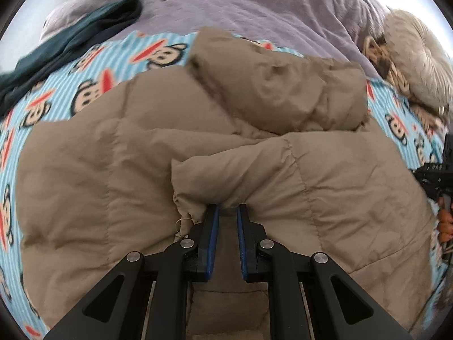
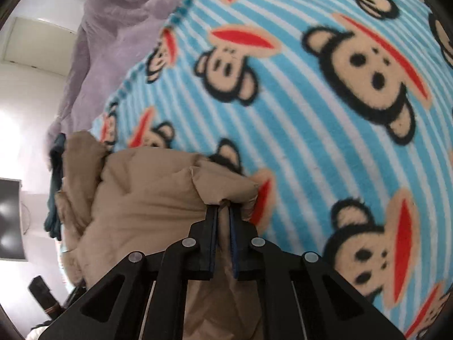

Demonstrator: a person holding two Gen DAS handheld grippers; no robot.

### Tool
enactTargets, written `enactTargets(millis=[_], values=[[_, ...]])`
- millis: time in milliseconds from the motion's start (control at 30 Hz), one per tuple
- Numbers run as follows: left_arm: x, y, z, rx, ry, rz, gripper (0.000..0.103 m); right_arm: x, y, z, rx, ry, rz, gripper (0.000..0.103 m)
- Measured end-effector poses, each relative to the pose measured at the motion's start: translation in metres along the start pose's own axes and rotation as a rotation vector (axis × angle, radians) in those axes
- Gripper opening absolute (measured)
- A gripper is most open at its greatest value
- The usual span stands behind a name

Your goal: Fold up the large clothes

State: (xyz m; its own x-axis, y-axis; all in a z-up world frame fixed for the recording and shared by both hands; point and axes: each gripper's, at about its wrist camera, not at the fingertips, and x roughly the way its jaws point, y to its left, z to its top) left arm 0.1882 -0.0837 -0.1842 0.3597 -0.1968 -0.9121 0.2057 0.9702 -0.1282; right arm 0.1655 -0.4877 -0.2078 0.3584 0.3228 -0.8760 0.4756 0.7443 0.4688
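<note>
At six o'clock of the left wrist view, the left gripper [image 1: 228, 208] pinches a hem fold of the tan puffer jacket [image 1: 113, 170], which lies spread across the monkey-print blanket [image 1: 93, 65] for folding. At six o'clock of the right wrist view, the right gripper [image 2: 223, 208] clamps another jacket edge, so both edges can be carried over together.

A bedroom, seen from my 2 wrist cameras.
I see a bed spread with a blue-and-white striped monkey-print blanket [image 2: 297, 147], a rumpled lilac duvet [image 1: 254, 8] heaped beyond it, and a dark teal cloth [image 1: 70, 42] lying across both. In the right view, pale walls [image 2: 25, 90] glow under bright light, with a dark screen [image 2: 10, 221] mounted at the left edge.
</note>
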Motion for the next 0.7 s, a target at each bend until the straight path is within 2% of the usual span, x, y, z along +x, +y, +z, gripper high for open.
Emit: enactTargets(millis=[133, 200, 233, 300, 433, 567, 700], values=[[-0.005, 0.004, 0.001, -0.001, 0.009, -0.016, 0.015, -0.002, 0.005, -0.008, -0.05, -0.04, -0.047, 0.006], [-0.018, 0.011, 0.004, -0.031, 0.011, -0.024, 0.015, -0.01, 0.015, -0.013, -0.089, -0.068, -0.11, 0.007], [-0.032, 0.018, 0.003, -0.051, -0.013, -0.026, 0.015, -0.021, 0.025, -0.015, -0.134, -0.101, -0.164, 0.007], [-0.05, 0.028, 0.001, -0.07, -0.044, -0.05, 0.015, -0.041, 0.035, -0.025, -0.194, -0.146, -0.205, 0.007], [-0.06, 0.037, -0.008, -0.089, -0.02, -0.117, 0.015, -0.077, 0.053, -0.074, -0.302, -0.214, -0.212, 0.007], [-0.041, 0.03, -0.025, -0.029, 0.031, -0.047, 0.015, -0.079, 0.048, -0.107, -0.321, -0.188, -0.226, 0.007], [-0.027, 0.033, -0.035, -0.044, 0.025, -0.056, 0.015, -0.064, 0.027, -0.116, -0.287, -0.137, -0.24, 0.008]])
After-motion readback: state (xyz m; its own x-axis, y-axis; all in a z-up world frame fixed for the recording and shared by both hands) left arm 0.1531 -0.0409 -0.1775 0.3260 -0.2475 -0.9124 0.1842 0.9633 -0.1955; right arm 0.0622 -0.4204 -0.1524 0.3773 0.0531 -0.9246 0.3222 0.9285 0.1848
